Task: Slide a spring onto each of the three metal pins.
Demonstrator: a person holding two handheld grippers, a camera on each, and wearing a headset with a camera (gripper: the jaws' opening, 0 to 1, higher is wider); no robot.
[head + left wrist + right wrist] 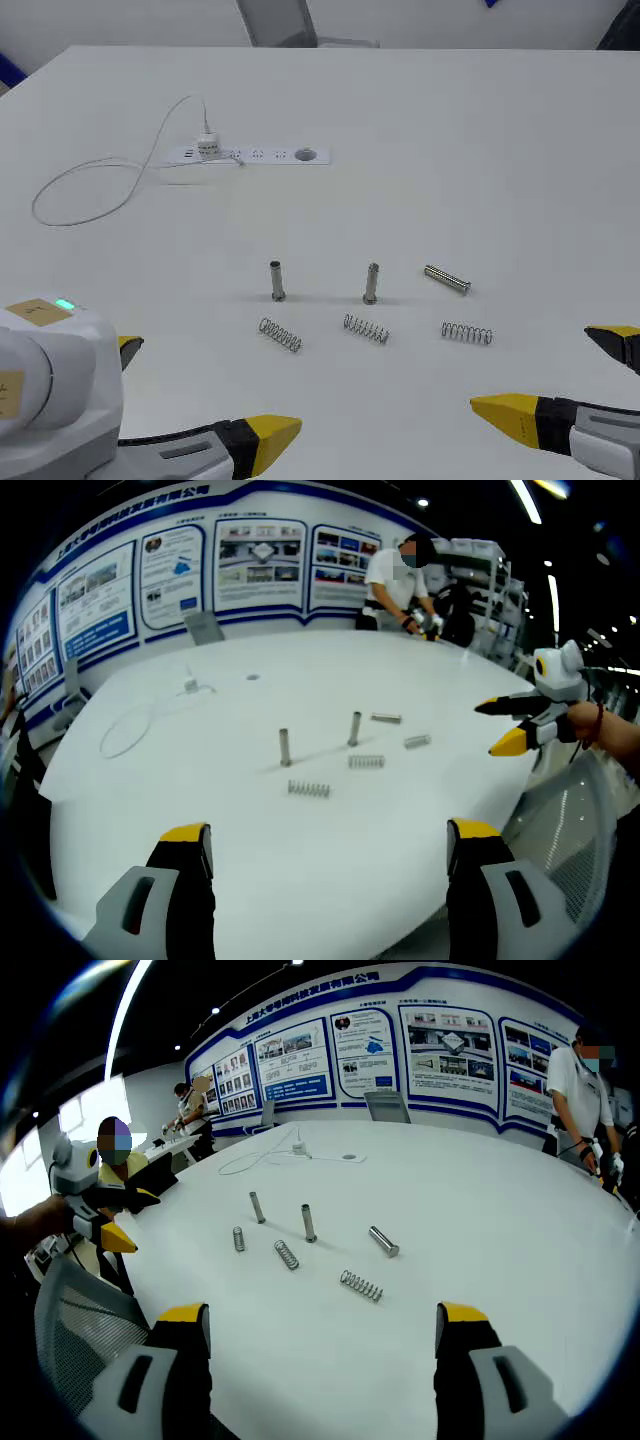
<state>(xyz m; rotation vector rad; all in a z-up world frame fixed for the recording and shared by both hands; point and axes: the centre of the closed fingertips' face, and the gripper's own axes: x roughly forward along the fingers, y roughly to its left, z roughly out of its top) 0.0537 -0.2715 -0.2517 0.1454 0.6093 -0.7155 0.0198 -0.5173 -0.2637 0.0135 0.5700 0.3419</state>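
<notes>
Head view, white table (480, 150): three metal pins in a loose row, one spring laid just in front of each, apparently paired off for one-to-one assembly.

- Left pin (277, 281), middle pin (371, 284): upright on flared bases, plain end up, seemingly ready to take a coil from above.
- Third pin (447, 279): lying on its side; likely needs standing up or holding before loading.
- Left spring (280, 334), middle spring (366, 328), right spring (467, 333): thin open-wound wire, flat on the table, none touching a pin, none threaded yet.
- Pins: smooth, bright, cylindrical, steel-like finish.
- Table: matte, plain.
- Power strip (250, 156) with white cable (110, 185): well beyond the row.
- Left gripper (330, 832), left gripper view: jaws wide apart, nothing between them, yellow-capped tips on black shanks, poised at the near table edge.
- Right gripper (322, 1311), right gripper view: likewise spread and empty, facing the parts.
</notes>
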